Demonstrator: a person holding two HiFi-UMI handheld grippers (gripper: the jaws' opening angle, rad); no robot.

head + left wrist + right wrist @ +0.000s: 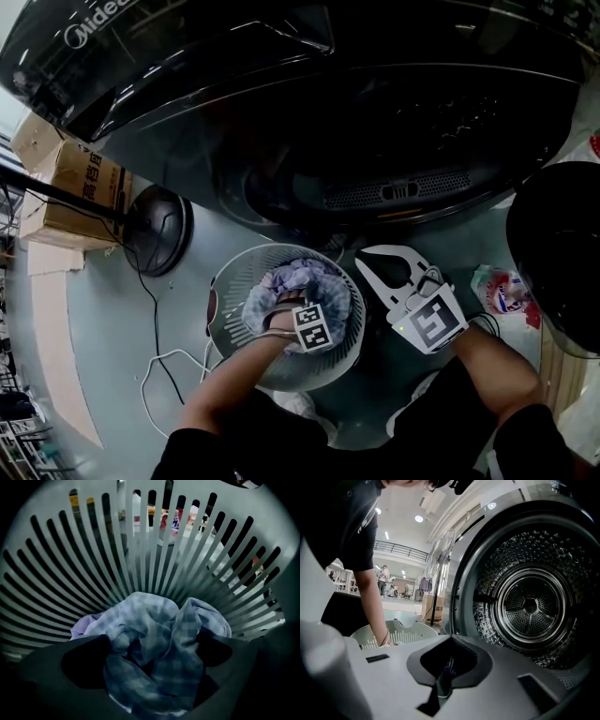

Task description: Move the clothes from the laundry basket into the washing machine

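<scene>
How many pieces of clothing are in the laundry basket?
2 that show: a blue checked garment heaped in the laundry basket, and a lilac piece at its left in the left gripper view. More may hide underneath.

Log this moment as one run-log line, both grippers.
left gripper: open, down in laundry basket, checked cloth between jaws | right gripper: shut, empty, facing washing machine drum

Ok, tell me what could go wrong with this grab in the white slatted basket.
1. The left gripper's open jaws straddle a bunched blue-and-white checked cloth; closing here may pinch only one fold, which could slip out.
2. A lilac garment lies against it and may drag along, then drop short of the washing machine's steel drum.
3. The shut right gripper hangs apart from the white slatted plastic laundry basket, so nothing steadies it.
</scene>
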